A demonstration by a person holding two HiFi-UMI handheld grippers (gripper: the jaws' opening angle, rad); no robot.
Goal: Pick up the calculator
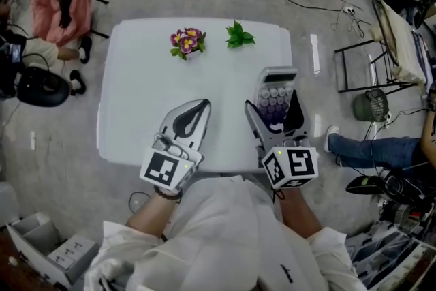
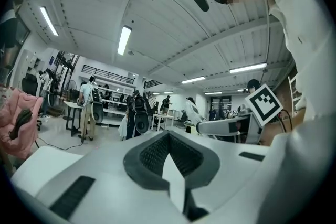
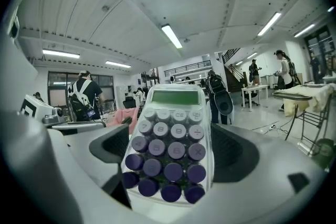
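Calculator [image 1: 276,93]: clamped between the wide-spread jaws of the right tongs [image 1: 272,109], keys up, in the air over the right edge of the worktop [image 1: 136,99]. Left tongs [image 1: 197,109]: jaws together, empty.

The calculator [image 3: 170,147] is white, its keys [image 3: 152,167] shading from pale lilac to deep purple, its display [image 3: 175,97] green. The bench [image 1: 136,99] is white; flowers [image 1: 187,41] pink and yellow, leaves [image 1: 239,35] green.
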